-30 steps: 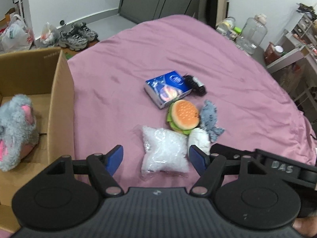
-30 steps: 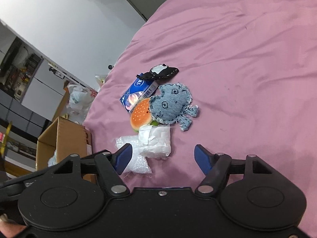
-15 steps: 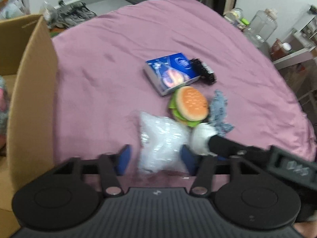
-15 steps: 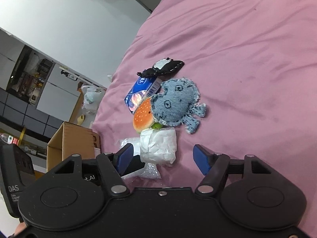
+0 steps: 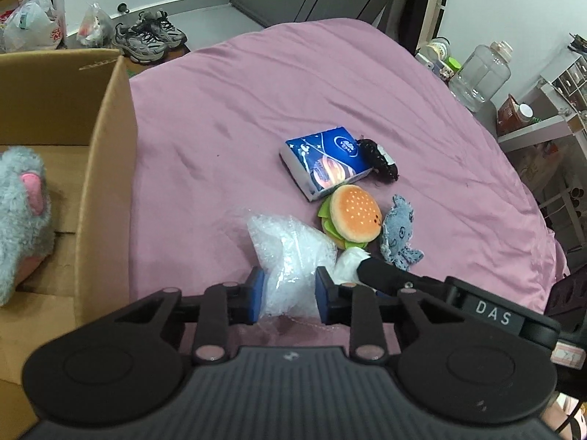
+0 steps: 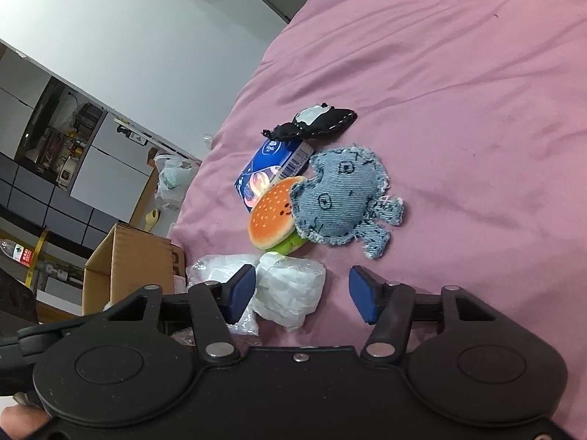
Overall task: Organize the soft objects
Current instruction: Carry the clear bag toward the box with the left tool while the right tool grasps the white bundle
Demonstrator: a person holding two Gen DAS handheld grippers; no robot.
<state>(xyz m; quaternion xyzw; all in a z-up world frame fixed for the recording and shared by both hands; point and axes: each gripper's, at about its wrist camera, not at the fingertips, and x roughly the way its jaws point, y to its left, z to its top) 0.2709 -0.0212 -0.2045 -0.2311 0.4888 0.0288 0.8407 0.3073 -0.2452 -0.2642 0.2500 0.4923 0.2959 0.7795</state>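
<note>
My left gripper (image 5: 288,295) is shut on a clear bubble-wrap bag (image 5: 290,253) lying on the pink bed (image 5: 238,128). My right gripper (image 6: 301,295) is open, its jaws either side of a white wrapped wad (image 6: 291,295), which also shows in the left wrist view (image 5: 348,266). Beyond lie a plush burger (image 5: 352,216), a denim octopus toy (image 5: 400,236), a blue tissue pack (image 5: 324,161) and a black-and-white plush (image 5: 378,159). They show in the right wrist view too: burger (image 6: 273,216), octopus (image 6: 341,201), tissue pack (image 6: 266,168), black plush (image 6: 312,123).
An open cardboard box (image 5: 106,168) stands at the bed's left edge with a grey plush (image 5: 22,220) inside. It also shows in the right wrist view (image 6: 128,260). Shoes (image 5: 150,35) and bags lie on the floor beyond. Shelves and a water jug (image 5: 484,73) stand right of the bed.
My left gripper has closed from open onto the bubble-wrap bag. My right gripper has moved forward so its open jaws now flank the white wad.
</note>
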